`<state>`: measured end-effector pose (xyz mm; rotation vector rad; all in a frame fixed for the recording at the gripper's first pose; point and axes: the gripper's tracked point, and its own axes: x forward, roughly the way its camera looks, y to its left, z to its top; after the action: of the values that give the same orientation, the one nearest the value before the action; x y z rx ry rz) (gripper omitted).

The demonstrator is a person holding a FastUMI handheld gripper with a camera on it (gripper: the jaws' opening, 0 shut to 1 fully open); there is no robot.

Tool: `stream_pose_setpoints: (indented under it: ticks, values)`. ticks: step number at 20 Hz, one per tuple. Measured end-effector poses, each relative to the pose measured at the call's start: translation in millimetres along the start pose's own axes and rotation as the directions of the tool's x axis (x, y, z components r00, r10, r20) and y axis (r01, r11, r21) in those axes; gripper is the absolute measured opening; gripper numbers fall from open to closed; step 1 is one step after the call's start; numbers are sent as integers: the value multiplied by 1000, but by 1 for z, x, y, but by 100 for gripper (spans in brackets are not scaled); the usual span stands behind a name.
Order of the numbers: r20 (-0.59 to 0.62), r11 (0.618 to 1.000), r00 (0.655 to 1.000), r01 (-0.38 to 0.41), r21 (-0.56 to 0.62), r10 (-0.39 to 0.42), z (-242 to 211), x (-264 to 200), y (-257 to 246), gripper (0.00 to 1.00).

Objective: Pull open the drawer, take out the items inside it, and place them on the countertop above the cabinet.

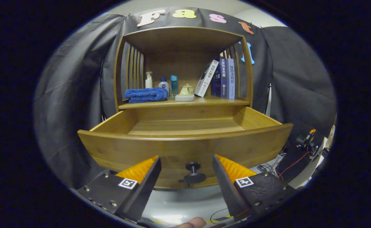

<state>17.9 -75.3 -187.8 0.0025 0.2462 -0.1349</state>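
The drawer [185, 139] stands pulled well out of the cabinet [185, 63], so the opening step looks done. The gripper [187, 169] is spread open and empty, its fingers either side of the drawer's knob [193, 174], apart from it. The visible drawer floor seems bare, though its front wall hides the near part. On the countertop [204, 102], a folded towel [146, 94], bottles and books. Next, lift over the front edge and look inside.

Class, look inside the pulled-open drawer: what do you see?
Bare wooden floor at the back of the drawer; its front panel hides the nearer part. The hand-held gripper hangs open around the knob.
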Motion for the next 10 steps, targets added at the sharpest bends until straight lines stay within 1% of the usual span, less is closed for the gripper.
stream_pose_setpoints:
  ticks: [3, 5, 8, 10]
  values:
    - [-29, 1000, 999, -22, -4, 22, -13, 16, 5, 97]
    - [-33, 999, 999, -12, -36, 10, -18, 15, 1, 97]
    - [-25, 1000, 999, -23, 8, 23, -23, 22, -2, 97]
    - [-34, 1000, 999, -27, 0, 27, -23, 24, -1, 98]
